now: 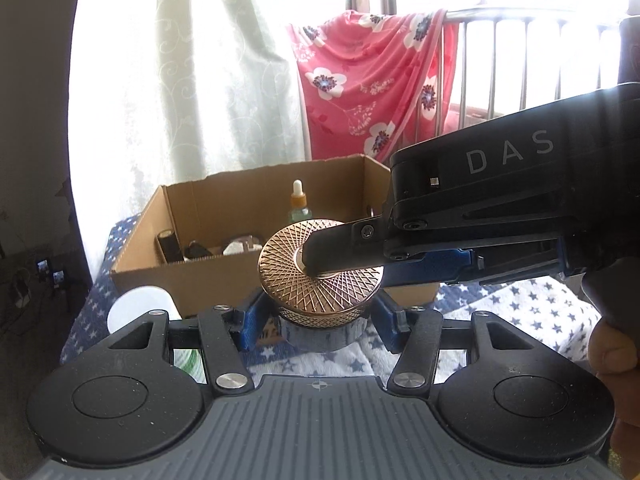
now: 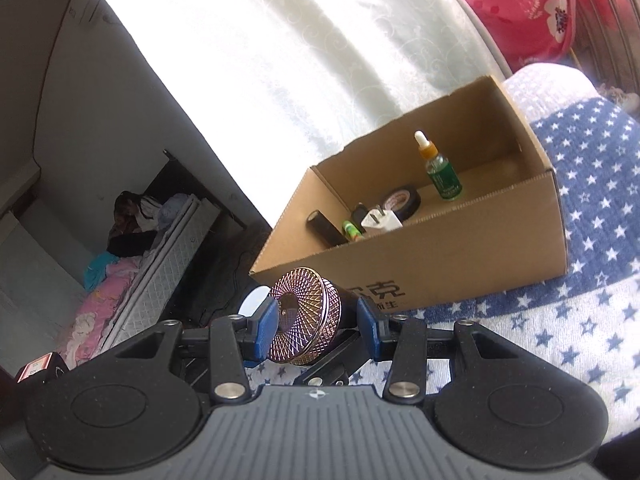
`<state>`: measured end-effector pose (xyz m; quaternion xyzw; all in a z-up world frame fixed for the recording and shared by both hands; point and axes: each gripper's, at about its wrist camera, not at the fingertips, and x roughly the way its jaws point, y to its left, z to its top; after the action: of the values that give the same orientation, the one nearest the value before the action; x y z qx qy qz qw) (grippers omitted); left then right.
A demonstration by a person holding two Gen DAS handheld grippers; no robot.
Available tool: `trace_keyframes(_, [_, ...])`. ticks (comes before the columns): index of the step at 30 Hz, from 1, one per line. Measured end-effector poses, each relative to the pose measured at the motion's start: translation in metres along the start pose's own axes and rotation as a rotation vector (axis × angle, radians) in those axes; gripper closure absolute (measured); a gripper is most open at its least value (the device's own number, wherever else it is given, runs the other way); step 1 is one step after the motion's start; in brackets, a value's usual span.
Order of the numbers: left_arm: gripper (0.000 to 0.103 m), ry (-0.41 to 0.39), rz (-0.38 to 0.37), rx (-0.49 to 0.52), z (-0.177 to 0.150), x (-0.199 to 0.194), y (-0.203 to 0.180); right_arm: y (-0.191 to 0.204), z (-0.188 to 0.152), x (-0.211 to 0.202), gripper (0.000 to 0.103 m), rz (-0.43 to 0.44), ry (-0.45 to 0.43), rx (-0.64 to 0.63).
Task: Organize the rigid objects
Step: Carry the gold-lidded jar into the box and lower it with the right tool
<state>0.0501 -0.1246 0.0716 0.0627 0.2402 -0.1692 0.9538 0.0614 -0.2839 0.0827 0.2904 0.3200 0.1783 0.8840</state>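
A round jar with a copper lattice-pattern lid [image 1: 320, 280] hangs above the star-print blanket [image 1: 520, 320], held by both grippers. My left gripper [image 1: 318, 324] is shut on the jar's dark body, a blue pad on each side. My right gripper [image 1: 316, 264] comes in from the right, one black finger lying across the lid's centre. In the right wrist view the jar [image 2: 316, 320] sits sideways in my right gripper [image 2: 317, 322], one pad on the lid face and the other on the base. Just behind stands the open cardboard box [image 1: 200, 276] [image 2: 460, 248].
The box holds a green dropper bottle [image 2: 440, 172], a black tape roll [image 2: 400, 200], a white plug [image 2: 380, 222] and a black cylinder [image 2: 324, 228]. A white container [image 1: 140, 308] stands left of the jar. A person's hand [image 1: 616, 352] holds the right gripper. A pink floral cloth [image 1: 372, 80] hangs on a railing behind.
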Motion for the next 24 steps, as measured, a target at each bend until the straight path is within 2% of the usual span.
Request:
trace_keyframes(5, [0.048, -0.036, -0.017, 0.003, 0.035, 0.013, -0.002, 0.004, 0.039, -0.007, 0.056, 0.012, -0.026, -0.031])
trace_keyframes(8, [0.048, -0.018, -0.046, -0.012, 0.056, 0.036, 0.004, 0.0, 0.064, -0.002, 0.056, 0.003, -0.028, -0.05])
trace_keyframes(11, [0.048, 0.039, -0.067, -0.032, 0.073, 0.068, 0.008, -0.009, 0.088, 0.013, 0.056, -0.024, -0.01, -0.063])
trace_keyframes(15, [0.048, 0.161, -0.069, -0.067, 0.086, 0.127, 0.017, -0.034, 0.115, 0.049, 0.056, -0.067, 0.058, -0.056])
trace_keyframes(20, [0.048, 0.287, -0.04, -0.086, 0.08, 0.183, 0.022, -0.074, 0.134, 0.099, 0.056, -0.078, 0.175, 0.0])
trace_keyframes(24, [0.048, 0.354, -0.011, -0.094, 0.074, 0.2, 0.024, -0.091, 0.14, 0.125, 0.056, -0.076, 0.246, 0.023])
